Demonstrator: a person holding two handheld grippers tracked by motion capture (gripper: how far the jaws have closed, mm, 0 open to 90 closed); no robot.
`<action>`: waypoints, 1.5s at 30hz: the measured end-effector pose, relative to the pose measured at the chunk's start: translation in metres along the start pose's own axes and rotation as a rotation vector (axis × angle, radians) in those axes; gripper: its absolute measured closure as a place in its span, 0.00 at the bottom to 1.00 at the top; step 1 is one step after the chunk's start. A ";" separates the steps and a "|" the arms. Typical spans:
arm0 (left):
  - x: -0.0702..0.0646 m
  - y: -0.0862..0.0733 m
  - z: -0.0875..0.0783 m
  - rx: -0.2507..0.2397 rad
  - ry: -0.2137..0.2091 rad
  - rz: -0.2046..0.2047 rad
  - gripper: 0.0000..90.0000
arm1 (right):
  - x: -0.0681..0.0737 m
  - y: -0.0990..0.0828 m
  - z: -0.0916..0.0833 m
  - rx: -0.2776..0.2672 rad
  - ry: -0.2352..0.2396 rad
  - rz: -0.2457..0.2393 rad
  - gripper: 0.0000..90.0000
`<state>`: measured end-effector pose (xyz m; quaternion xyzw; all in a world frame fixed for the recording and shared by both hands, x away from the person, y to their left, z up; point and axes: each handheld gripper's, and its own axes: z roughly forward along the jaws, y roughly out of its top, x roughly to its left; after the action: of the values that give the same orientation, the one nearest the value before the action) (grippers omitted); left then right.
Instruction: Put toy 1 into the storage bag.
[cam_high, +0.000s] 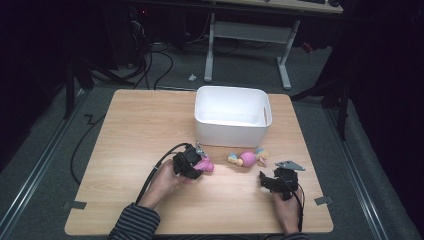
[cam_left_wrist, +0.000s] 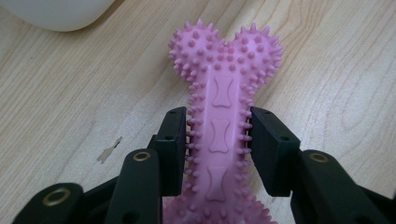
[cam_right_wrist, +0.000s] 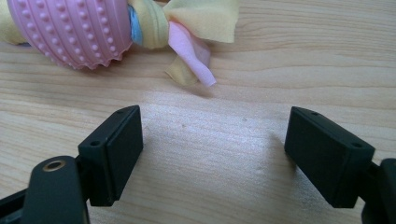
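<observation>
Pink spiky rubber bone (cam_left_wrist: 219, 135): my left gripper (cam_left_wrist: 218, 140) is clamping its shaft mid-length; light, squashy, grippy. Bin (cam_high: 232, 116) sitting at one o'clock.

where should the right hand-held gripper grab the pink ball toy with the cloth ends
Probably across the knobbly pink ball at its middle, coming from the near side. The cloth ends are floppy and thin; the right hand-held gripper stands open and empty just short of it.
</observation>
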<state>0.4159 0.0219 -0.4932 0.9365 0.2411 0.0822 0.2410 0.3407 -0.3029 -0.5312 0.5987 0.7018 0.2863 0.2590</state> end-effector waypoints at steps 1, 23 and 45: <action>0.000 0.000 0.000 0.000 0.000 0.000 0.65 | 0.000 0.000 0.000 0.000 0.000 0.000 0.21; -0.006 0.000 -0.042 -0.049 -0.025 -0.003 0.66 | 0.000 0.000 0.000 -0.001 0.000 -0.001 0.21; -0.014 0.021 -0.083 -0.108 -0.035 -0.060 0.66 | 0.000 0.000 0.000 0.000 0.001 -0.003 0.21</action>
<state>0.3901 0.0333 -0.4110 0.9159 0.2599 0.0715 0.2974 0.3411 -0.3027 -0.5312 0.5976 0.7027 0.2861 0.2592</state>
